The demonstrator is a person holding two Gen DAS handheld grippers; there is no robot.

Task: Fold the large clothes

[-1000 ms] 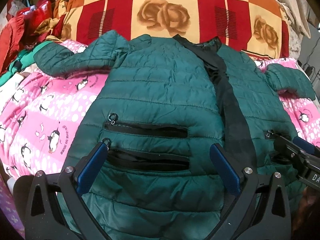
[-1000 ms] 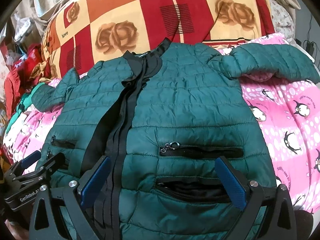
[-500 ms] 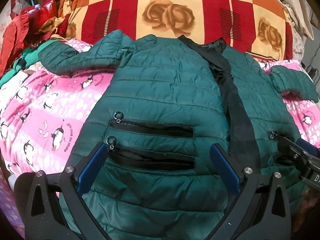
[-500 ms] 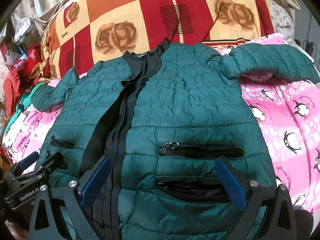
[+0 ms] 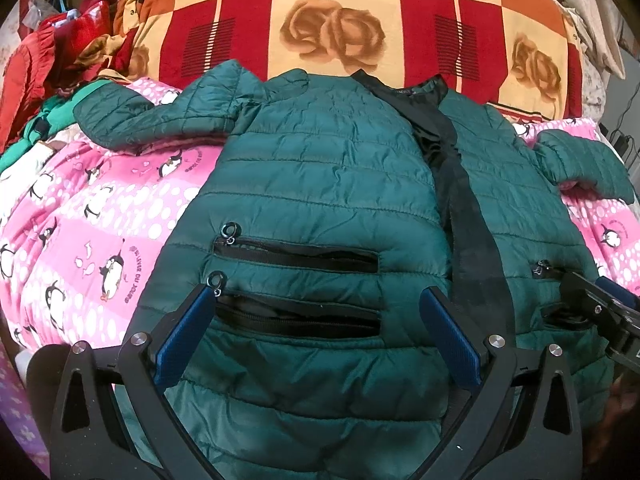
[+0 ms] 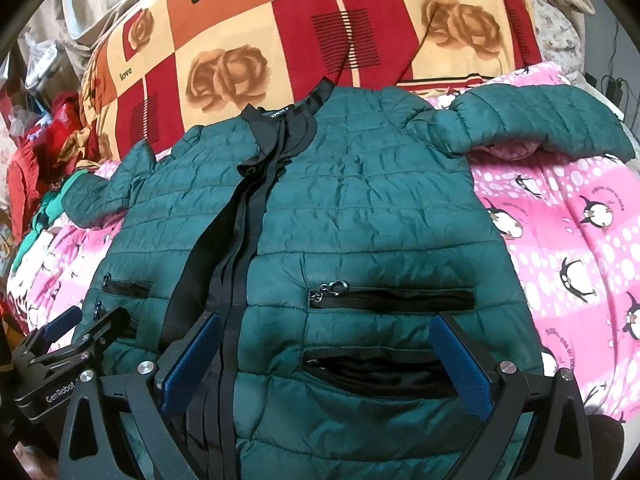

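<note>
Hovering nearest the camera, the left gripper (image 5: 316,332) is spreading its blue pads wide over the lower pocket (image 5: 298,316) of the green jacket (image 5: 320,184), gripping nothing. The right gripper (image 6: 326,360) is likewise gaping over the jacket's other front panel, with its left pad lying just beside the black zipper strip (image 6: 240,248). The jacket is lying face up across the pink penguin blanket (image 6: 580,240), sleeves spreading left and right. Farther back, a rose-patterned quilt (image 5: 340,12) is rising behind the collar.
</note>
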